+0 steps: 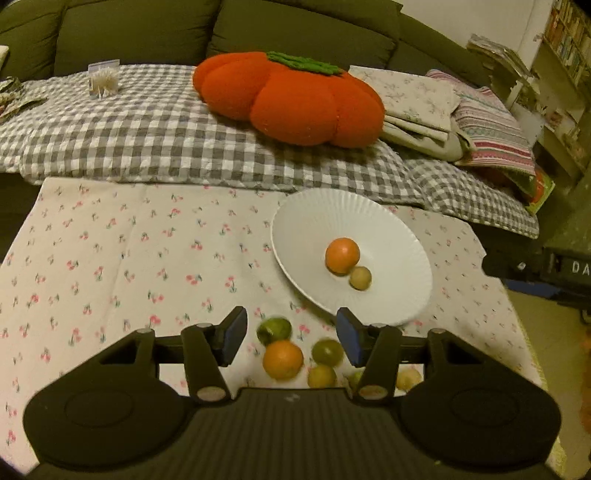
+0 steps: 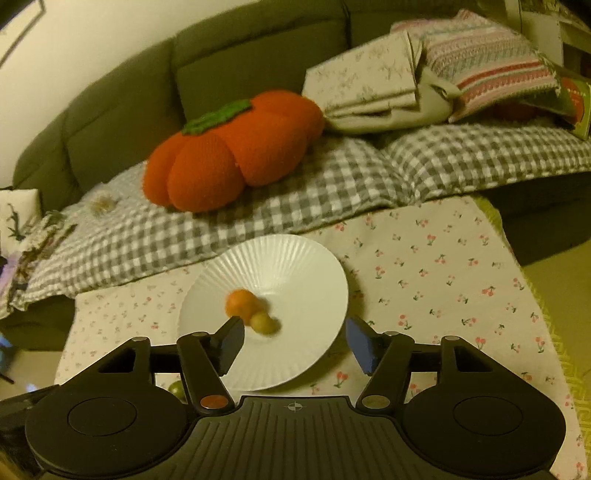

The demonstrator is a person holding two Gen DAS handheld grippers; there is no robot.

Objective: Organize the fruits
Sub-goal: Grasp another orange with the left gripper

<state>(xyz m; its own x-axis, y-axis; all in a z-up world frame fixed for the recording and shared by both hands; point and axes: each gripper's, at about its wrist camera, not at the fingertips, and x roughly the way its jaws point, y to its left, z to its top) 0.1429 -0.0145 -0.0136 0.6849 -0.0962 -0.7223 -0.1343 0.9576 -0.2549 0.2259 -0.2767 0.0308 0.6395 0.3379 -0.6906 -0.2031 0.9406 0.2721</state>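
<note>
In the left wrist view the left gripper [image 1: 291, 338] hangs above a cherry-print cloth [image 1: 110, 266], its jaws apart and gripping nothing, and its black body hides the cloth's near edge. Between and just beyond the pads lies a loose cluster of fruit, blurred: a green fruit [image 1: 274, 329], an orange [image 1: 283, 360] just below it, a second green fruit [image 1: 327, 352] to the right, a yellow fruit [image 1: 322, 376] under that, and two more pieces partly hidden behind the right finger, one greenish [image 1: 355, 378], one yellow [image 1: 408, 379]. Right of centre sits a white ribbed plate [image 1: 317, 221], its near rim touching the right pad in the picture; in it a second orange [image 1: 342, 255] rests against a small tan fruit [image 1: 360, 278]. Behind the cloth is a checked blanket [image 1: 110, 129] on a sofa [image 1: 129, 33], carrying a pumpkin cushion [image 1: 288, 98], folded linens [image 1: 417, 99] and a striped pillow [image 1: 491, 125]; a small white tufted object [image 1: 104, 79] at far left is hard to identify. At the right edge a dark shape [image 1: 546, 273] is cut off. In the right wrist view the right gripper [image 2: 293, 345] is likewise released and empty, poised over the plate [image 2: 295, 258], where the orange [image 2: 242, 302] and tan fruit [image 2: 264, 323] smear together, the left pad overlapping the orange. One green fruit [image 2: 176, 388] peeks past the left finger.
</note>
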